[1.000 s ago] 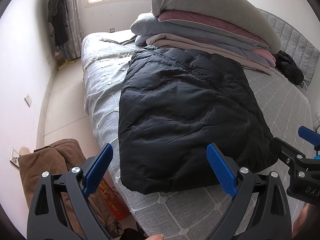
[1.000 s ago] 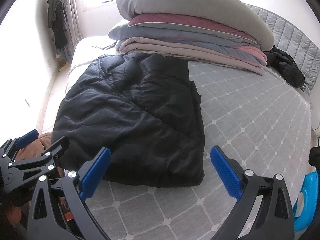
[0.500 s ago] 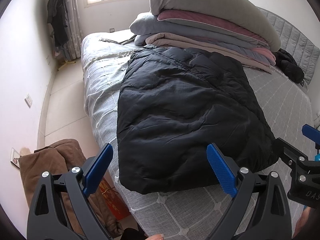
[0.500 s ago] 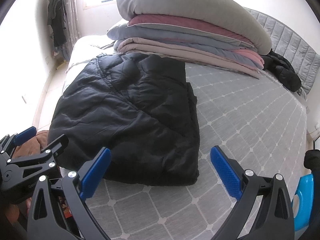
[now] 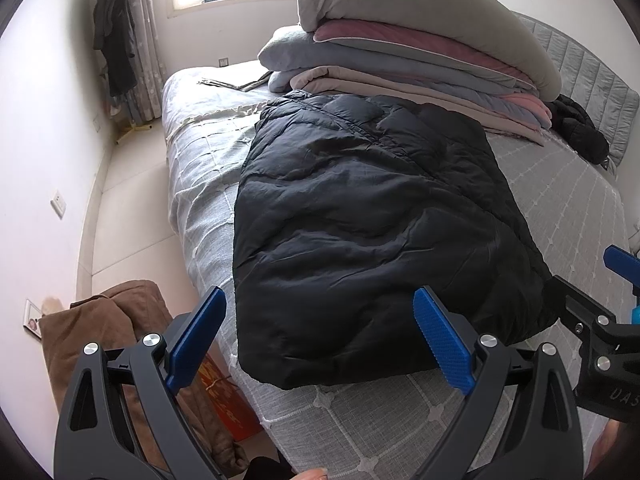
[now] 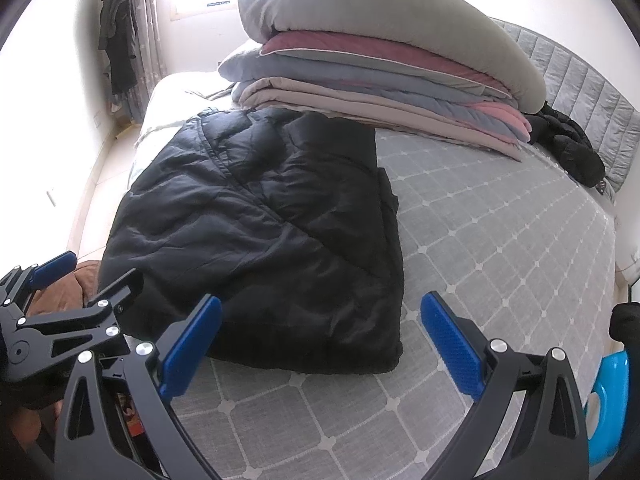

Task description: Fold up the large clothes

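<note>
Lying folded on the bed [image 5: 400, 432], black jacket [image 5: 372, 232] sits by the left edge, far end touching the bedding stack [image 5: 420, 56]. Left gripper [image 5: 320, 344] and right gripper [image 6: 320, 340] both spread wide, empty, hovering over the near edge.

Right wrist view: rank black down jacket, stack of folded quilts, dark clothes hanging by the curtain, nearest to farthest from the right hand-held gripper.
From the right hand-held gripper:
1. Black down jacket, just ahead, left of centre on the bed.
2. Stack of folded quilts, behind the jacket, across the bed.
3. Dark hanging clothes, far left corner by the curtain.
</note>
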Available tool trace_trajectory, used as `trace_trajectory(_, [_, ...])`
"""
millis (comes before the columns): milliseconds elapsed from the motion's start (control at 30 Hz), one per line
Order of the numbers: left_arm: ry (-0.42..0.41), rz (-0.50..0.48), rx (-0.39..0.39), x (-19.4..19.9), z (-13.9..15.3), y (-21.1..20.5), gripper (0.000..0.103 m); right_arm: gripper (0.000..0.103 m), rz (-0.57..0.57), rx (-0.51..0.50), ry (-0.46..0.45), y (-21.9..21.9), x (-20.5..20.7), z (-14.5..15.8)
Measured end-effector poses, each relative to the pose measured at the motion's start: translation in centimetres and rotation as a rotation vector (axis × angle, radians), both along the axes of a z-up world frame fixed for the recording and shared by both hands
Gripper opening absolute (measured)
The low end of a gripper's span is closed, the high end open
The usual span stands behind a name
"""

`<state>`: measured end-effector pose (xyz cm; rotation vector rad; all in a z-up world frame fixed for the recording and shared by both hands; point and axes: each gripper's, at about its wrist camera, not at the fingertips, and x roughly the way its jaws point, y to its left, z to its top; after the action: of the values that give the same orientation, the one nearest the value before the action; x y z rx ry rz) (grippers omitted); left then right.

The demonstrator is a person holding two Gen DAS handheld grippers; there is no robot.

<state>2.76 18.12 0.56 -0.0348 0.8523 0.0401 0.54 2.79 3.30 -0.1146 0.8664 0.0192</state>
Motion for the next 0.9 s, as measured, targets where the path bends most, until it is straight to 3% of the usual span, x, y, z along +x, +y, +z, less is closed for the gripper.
trace_trajectory(900, [-0.007, 0.005, 0.001, 0.0, 0.0, -0.05, 0.091, 0.096, 0.021, -0.015, -0.022, 0.39, 0.29, 0.43])
